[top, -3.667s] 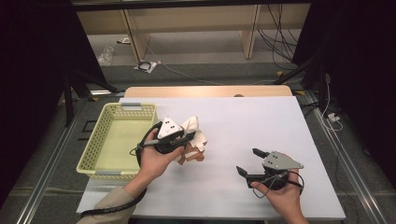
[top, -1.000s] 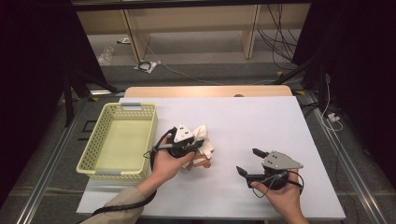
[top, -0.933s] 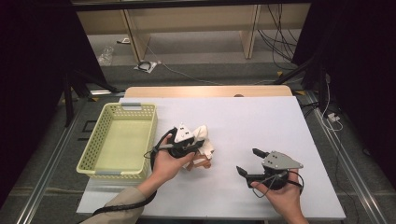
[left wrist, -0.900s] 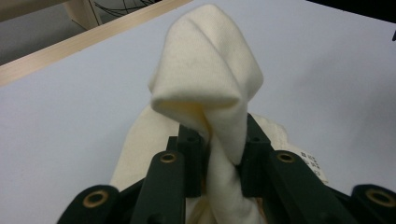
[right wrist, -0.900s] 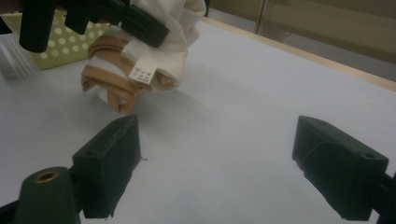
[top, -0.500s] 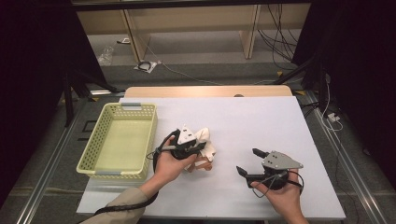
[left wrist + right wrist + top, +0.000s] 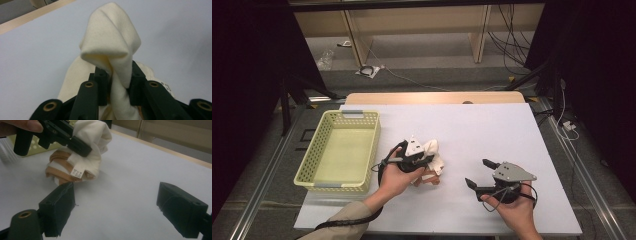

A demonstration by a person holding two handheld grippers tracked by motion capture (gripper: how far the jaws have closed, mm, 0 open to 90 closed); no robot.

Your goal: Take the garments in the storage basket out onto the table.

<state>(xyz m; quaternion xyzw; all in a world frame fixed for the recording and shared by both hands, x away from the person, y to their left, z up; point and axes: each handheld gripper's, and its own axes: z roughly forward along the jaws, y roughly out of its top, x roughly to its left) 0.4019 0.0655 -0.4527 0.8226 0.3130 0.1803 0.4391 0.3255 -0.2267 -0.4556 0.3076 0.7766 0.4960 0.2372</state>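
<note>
A cream cloth lies bunched on the white table, with a tan-and-white striped part under it and a small white label. My left gripper is shut on a twisted fold of the cream cloth, which stands up between the jaws of the left gripper. In the right gripper view the left gripper lies across the top of the bundle. My right gripper rests on the table to the right of the bundle, open, and between the jaws of the right gripper lies only bare table.
A pale yellow mesh basket stands at the table's left, close to the left hand, and its corner shows behind the bundle. The table's wooden far edge lies beyond.
The left hand has carried the cloth bundle a little to the right and nearer the front, away from the basket. The right gripper has stayed where it was.
</note>
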